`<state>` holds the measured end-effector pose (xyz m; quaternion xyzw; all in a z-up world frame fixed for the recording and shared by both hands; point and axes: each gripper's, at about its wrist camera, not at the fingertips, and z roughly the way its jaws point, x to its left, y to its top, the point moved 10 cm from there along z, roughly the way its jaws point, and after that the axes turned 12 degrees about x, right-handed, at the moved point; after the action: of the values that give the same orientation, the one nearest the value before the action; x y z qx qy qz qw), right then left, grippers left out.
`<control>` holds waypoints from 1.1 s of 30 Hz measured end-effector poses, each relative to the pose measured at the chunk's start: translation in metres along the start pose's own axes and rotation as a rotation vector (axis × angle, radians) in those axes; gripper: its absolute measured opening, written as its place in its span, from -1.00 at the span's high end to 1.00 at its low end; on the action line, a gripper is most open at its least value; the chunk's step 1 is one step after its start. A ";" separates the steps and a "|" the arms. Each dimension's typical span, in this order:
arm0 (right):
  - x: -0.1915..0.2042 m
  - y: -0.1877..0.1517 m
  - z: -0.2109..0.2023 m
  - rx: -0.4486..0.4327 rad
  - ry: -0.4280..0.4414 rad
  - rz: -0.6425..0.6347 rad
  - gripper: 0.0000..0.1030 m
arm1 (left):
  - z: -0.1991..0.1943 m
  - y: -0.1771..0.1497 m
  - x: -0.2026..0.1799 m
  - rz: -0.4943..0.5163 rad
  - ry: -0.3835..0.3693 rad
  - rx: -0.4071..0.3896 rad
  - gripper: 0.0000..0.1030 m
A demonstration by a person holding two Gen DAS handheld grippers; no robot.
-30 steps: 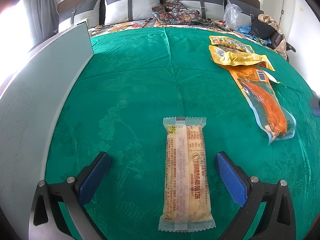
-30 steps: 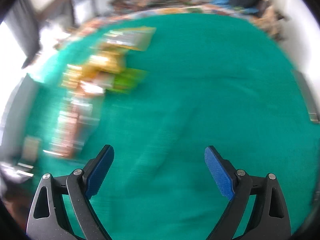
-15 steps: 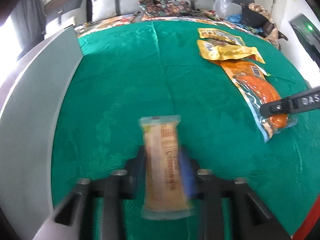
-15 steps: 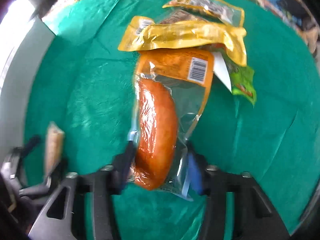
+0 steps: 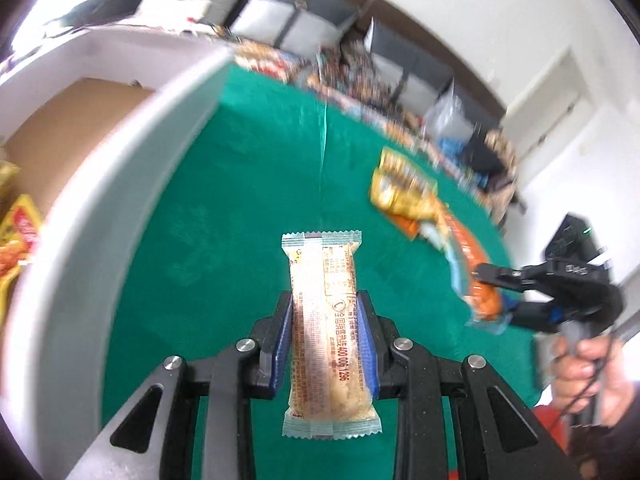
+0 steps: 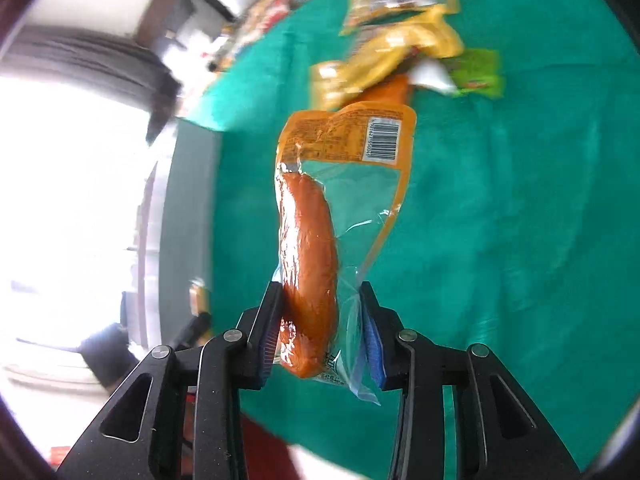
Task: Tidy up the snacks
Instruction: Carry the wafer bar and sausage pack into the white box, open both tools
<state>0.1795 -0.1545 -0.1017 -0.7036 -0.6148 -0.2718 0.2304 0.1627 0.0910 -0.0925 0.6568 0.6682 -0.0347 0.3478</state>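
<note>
My left gripper (image 5: 325,320) is shut on a long beige snack bar (image 5: 328,336) in a clear wrapper and holds it above the green cloth (image 5: 224,216). My right gripper (image 6: 320,304) is shut on an orange sausage pack (image 6: 316,240) with a barcode, lifted off the cloth; it also shows in the left wrist view (image 5: 516,292) at the right. Yellow snack packs (image 6: 400,40) and a green pack (image 6: 476,74) lie on the cloth beyond it. The yellow packs (image 5: 400,196) also show in the left wrist view.
A white box wall (image 5: 120,184) stands at the left of the cloth, with a brown floor (image 5: 76,120) and red-yellow packets (image 5: 18,236) inside. Pillows (image 5: 292,20) and clutter lie at the far end. A bright window (image 6: 68,184) is at the left.
Both grippers were open, then closed: the left on the snack bar, the right on the sausage pack. Both have lifted their packs off the cloth, and the left has swung towards the box.
</note>
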 end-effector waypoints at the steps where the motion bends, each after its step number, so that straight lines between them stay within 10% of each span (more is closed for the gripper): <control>1: 0.018 -0.002 0.002 0.001 0.050 -0.009 0.26 | -0.018 0.004 0.002 -0.008 -0.005 -0.031 0.43; 6: 0.146 -0.016 0.022 0.059 0.274 -0.142 0.26 | -0.111 0.026 0.048 -0.034 0.078 -0.160 0.43; 10: 0.253 -0.043 0.064 0.139 0.317 -0.303 0.20 | -0.168 0.030 0.125 -0.092 0.290 -0.204 0.42; 14: 0.313 -0.073 0.124 0.198 0.211 -0.430 -0.18 | -0.190 0.021 0.198 -0.220 0.427 -0.174 -0.45; 16: 0.316 -0.080 0.151 0.230 0.123 -0.463 -0.37 | -0.198 0.013 0.219 -0.276 0.455 -0.168 -0.48; 21: 0.276 -0.065 0.136 0.187 0.064 -0.446 -0.38 | -0.198 0.003 0.218 -0.317 0.413 -0.212 -0.50; 30: 0.001 0.005 0.048 -0.144 -0.643 -0.443 -0.42 | -0.121 0.026 0.052 -0.028 0.234 -0.156 -0.70; 33: -0.067 0.006 0.017 -0.240 -0.752 -0.377 -0.42 | -0.072 0.024 -0.009 0.083 0.192 -0.092 -0.94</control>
<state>0.1806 -0.1937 -0.1589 -0.6509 -0.7376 -0.1036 -0.1467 0.1528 0.1230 -0.0238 0.6675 0.6716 0.0737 0.3131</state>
